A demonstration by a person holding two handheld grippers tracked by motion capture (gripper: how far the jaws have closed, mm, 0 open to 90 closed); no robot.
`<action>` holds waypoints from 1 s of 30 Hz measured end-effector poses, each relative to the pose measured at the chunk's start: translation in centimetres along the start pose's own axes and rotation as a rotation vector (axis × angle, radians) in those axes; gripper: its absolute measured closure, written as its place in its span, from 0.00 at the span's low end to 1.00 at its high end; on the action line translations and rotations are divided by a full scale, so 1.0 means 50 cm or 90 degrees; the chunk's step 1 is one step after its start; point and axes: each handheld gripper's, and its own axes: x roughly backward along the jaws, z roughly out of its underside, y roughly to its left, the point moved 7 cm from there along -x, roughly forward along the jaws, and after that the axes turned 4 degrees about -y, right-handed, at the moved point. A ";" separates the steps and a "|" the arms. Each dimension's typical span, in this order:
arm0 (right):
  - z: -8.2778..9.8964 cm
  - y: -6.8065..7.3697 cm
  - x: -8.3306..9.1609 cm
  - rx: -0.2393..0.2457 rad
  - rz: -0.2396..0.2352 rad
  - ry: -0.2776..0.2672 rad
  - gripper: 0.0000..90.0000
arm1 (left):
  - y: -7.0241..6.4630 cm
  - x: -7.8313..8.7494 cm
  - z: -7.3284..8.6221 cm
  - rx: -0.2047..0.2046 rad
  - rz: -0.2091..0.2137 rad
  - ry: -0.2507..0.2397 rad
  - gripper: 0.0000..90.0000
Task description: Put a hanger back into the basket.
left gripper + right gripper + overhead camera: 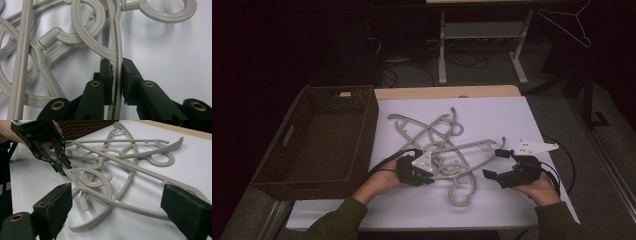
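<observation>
- Dim room all around, but your table has a pale sheet spread over it, so the grey stuff on it stands out fine.
- Left of the sheet sits a dark wicker basket, right up against the sheet's edge.
- Middle of the sheet is a tangled pile of grey plastic hangers, arms and hooks crossing over each other every which way.
- Your left gripper is at the near-left edge of that pile. In the left gripper view its jaws are nearly together, clamped on a thin hanger arm that runs straight up between the pads. So that one has hold of a hanger.
- From the right gripper view you can see the same thing from the side: the left gripper pinching the rim of the pile, with your hand behind it.
- Your right gripper is at the near-right side of the pile, jaws spread wide. In its own view the two pads sit well apart with hangers lying on the sheet ahead of them; nothing is pinched.
- Back right, one thin wire hanger hangs in the dark.
</observation>
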 end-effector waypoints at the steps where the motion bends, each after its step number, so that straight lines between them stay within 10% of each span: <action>1: 0.000 0.000 0.000 0.004 -0.002 0.001 0.11 | 0.000 0.000 0.000 -0.001 0.000 0.001 0.89; 15: -0.004 -0.001 0.008 0.003 0.007 -0.013 0.11 | -0.005 0.033 -0.026 0.033 -0.009 -0.020 0.90; 30: 0.009 -0.012 0.045 -0.015 0.034 -0.040 0.11 | 0.037 0.148 -0.074 0.075 -0.065 -0.037 0.91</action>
